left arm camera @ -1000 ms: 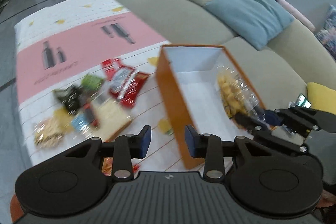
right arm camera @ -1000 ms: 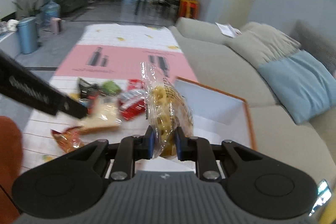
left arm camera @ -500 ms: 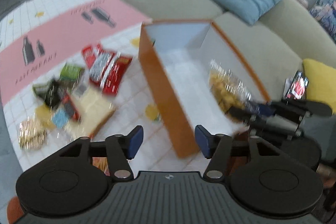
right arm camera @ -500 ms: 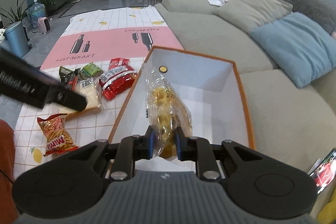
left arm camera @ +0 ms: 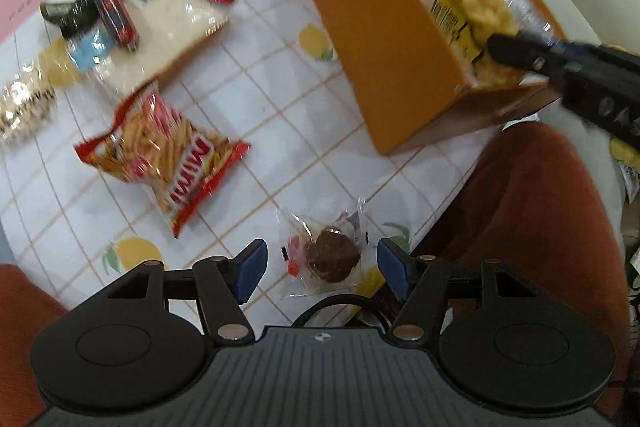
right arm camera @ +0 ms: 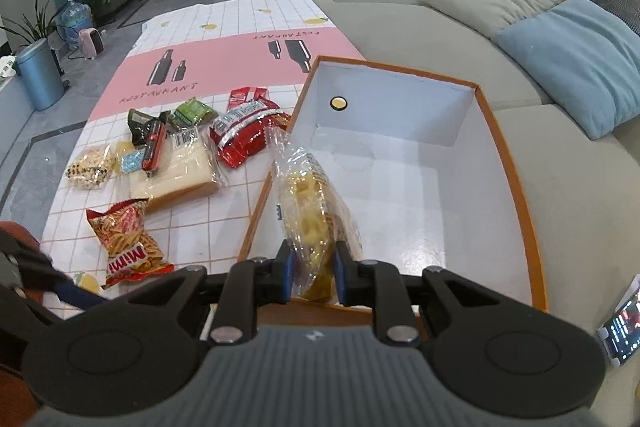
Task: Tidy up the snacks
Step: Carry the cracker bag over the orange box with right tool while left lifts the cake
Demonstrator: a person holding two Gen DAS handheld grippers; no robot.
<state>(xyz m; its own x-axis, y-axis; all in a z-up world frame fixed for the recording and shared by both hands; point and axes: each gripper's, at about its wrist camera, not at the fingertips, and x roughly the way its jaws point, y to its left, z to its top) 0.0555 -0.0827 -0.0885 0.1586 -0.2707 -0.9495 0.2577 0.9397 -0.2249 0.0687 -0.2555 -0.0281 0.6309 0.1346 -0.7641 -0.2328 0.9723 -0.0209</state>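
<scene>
Over the near end of the orange cardboard box with a white interior (right arm camera: 404, 183), the right gripper (right arm camera: 311, 277) is pinching a clear plastic bag of yellow puffed snacks (right arm camera: 310, 211) by its lower end, the bag standing inside the box rim; the step in hand appears to be depositing it. The left gripper (left arm camera: 318, 269) is spread wide, low over a clear-wrapped round chocolate cake (left arm camera: 330, 259) on the white grid-patterned counter (left arm camera: 280, 99). Next move, as judged: release the bag, then close on the cake squarely.
</scene>
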